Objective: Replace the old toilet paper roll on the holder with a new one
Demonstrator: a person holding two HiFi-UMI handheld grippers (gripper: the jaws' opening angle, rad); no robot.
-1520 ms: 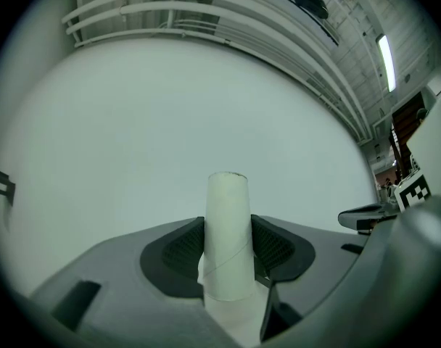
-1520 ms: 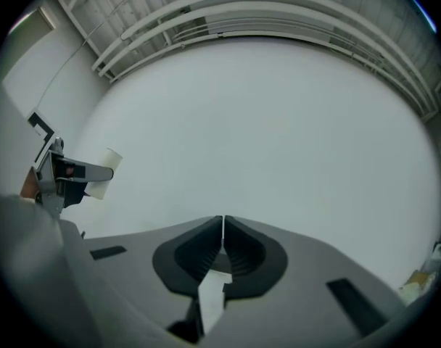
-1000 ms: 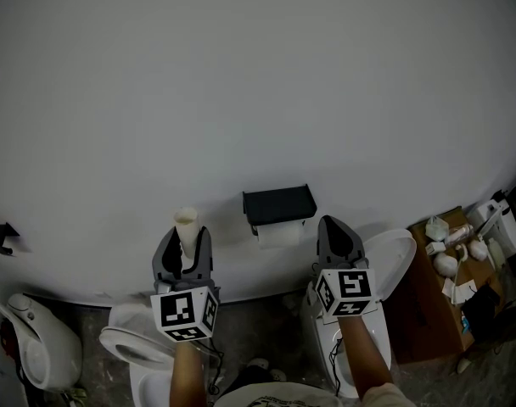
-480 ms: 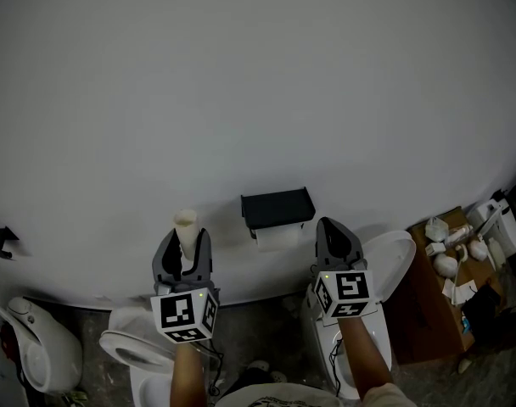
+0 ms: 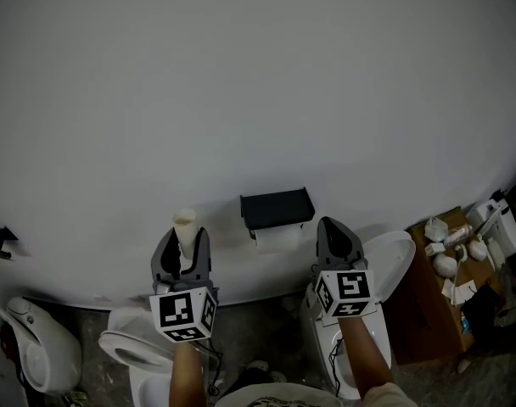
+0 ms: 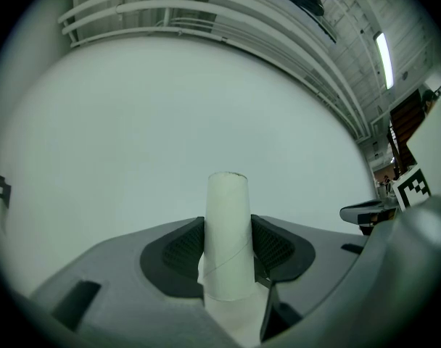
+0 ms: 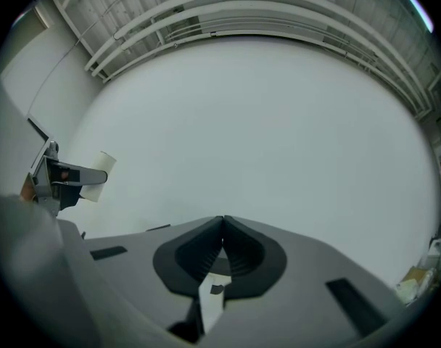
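Observation:
A black toilet paper holder is fixed to the white wall, and a white roll hangs under it. My left gripper is left of the holder and shut on a bare cardboard tube, which stands upright between the pads. In the left gripper view the tube rises well above the jaws. It also shows at the far left of the right gripper view as the tube. My right gripper is right of the holder and is shut with nothing in it; its jaws meet at the tips.
A white toilet stands below my left gripper. Another toilet with its lid raised is below my right one, and a third white fixture is at the far left. A cardboard box with small items stands at the right.

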